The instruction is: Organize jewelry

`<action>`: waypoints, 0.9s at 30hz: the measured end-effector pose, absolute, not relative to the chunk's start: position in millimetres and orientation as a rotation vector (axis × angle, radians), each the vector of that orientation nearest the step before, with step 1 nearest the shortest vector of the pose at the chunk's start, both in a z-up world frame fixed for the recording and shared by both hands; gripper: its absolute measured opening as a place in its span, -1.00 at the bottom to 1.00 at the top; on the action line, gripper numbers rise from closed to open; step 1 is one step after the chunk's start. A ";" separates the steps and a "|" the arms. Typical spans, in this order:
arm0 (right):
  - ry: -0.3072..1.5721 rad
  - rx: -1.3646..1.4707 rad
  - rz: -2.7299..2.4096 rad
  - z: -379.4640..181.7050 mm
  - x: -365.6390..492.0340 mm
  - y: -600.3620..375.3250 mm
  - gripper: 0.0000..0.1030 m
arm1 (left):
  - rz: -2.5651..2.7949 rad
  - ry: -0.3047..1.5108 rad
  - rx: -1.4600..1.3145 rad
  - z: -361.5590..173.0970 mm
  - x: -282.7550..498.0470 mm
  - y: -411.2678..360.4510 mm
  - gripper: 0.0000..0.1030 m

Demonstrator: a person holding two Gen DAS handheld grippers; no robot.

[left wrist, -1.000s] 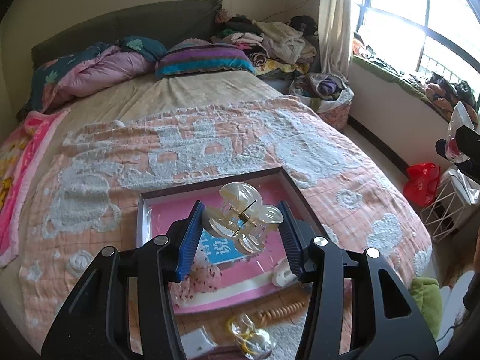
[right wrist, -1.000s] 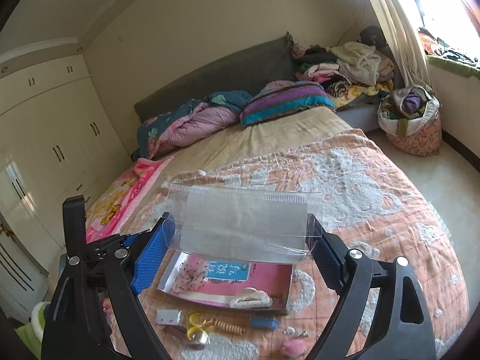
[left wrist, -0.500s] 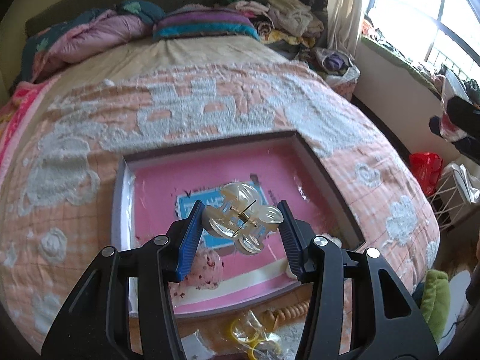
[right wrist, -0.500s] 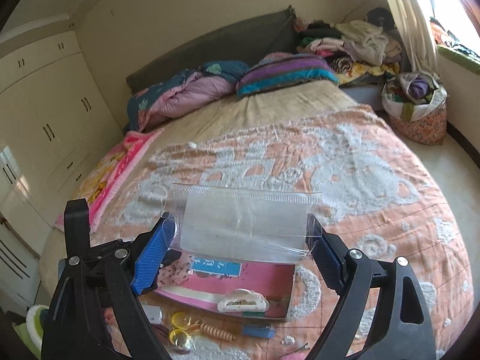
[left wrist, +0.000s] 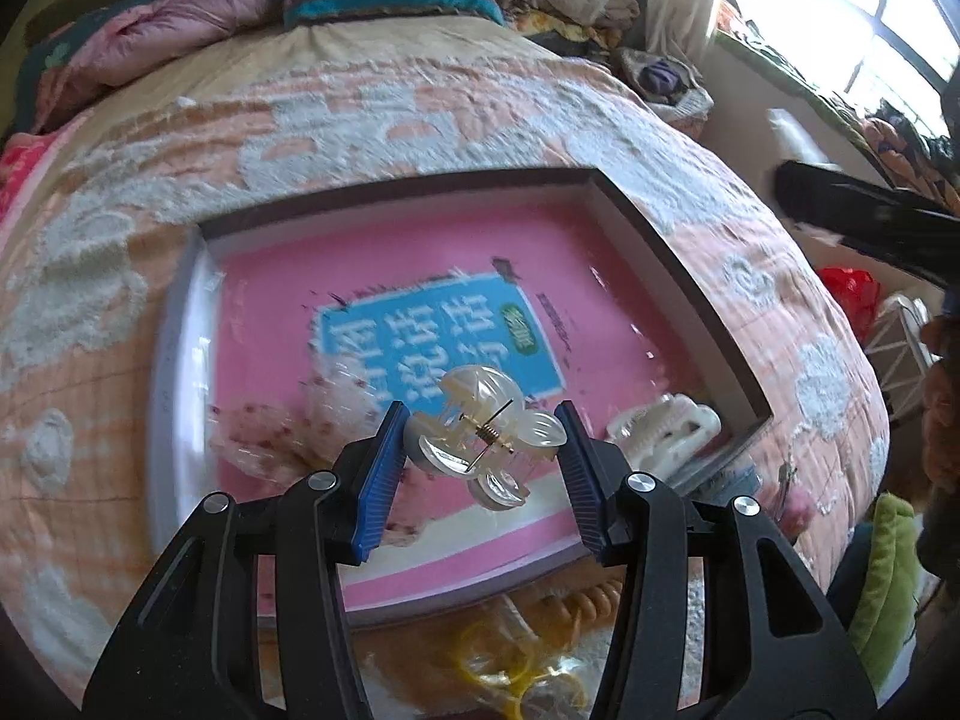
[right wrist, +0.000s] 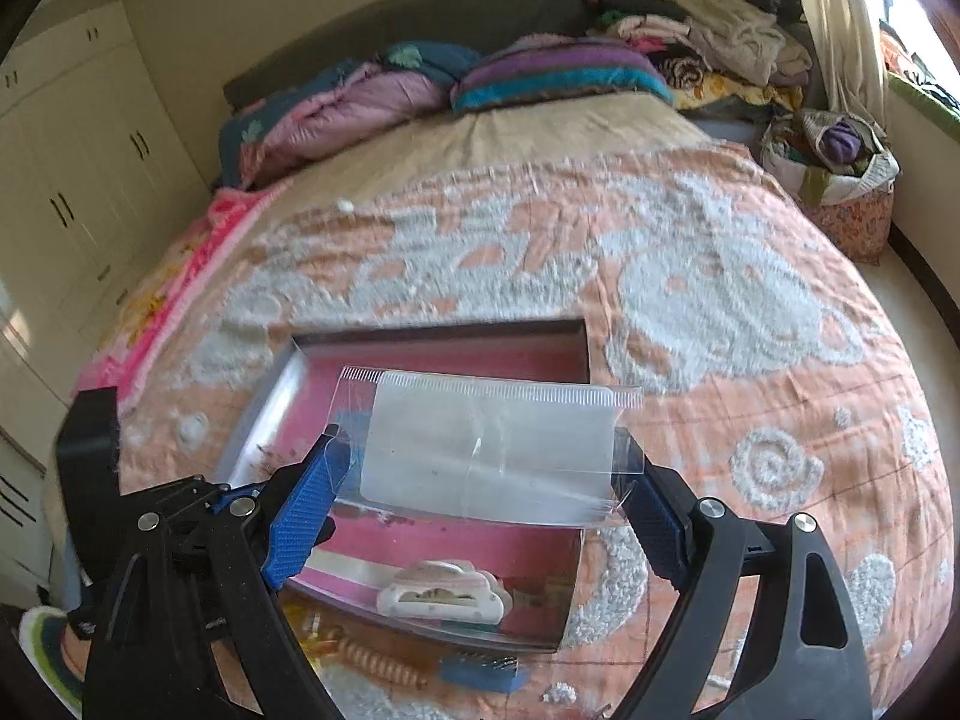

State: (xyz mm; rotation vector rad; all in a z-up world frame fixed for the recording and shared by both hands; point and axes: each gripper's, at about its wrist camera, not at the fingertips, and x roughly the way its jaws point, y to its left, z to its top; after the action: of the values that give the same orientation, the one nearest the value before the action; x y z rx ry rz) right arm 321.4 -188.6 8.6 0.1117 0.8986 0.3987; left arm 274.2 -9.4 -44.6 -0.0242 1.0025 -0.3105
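Note:
My left gripper (left wrist: pixel 483 450) is shut on a pearly white claw hair clip (left wrist: pixel 480 441) and holds it just above the near part of a shallow pink-floored box (left wrist: pixel 672 264) on the bed. A white cloud-shaped hair clip (left wrist: pixel 663 435) lies in the box's near right corner; it also shows in the right wrist view (right wrist: pixel 444 594). My right gripper (right wrist: pixel 480 474) is shut on a clear plastic lid (right wrist: pixel 486 450) and holds it over the same box (right wrist: pixel 444 348). The left gripper's body shows at the left of the right wrist view.
A speckled pink scrunchie (left wrist: pixel 270 438) lies in the box's near left. In front of the box lie a coiled orange hair tie (right wrist: pixel 372 663), a blue comb clip (right wrist: pixel 480 672) and a yellow ring in plastic (left wrist: pixel 510 672). Pillows and clothes pile up at the bed's head.
Both grippers have moved forward and down toward the box, which now fills much more of each view. The clip and the lid stay gripped.

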 end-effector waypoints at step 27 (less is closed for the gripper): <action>0.931 0.167 0.401 -11.1 284.6 -190.7 0.92 | -0.275 1.025 0.001 -43.7 244.7 -6.7 0.35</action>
State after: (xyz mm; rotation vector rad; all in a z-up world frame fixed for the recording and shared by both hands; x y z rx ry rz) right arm 284.6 -190.7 -11.1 0.1666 0.9310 0.4008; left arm 244.7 -6.7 -43.7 0.0011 1.0247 -0.2750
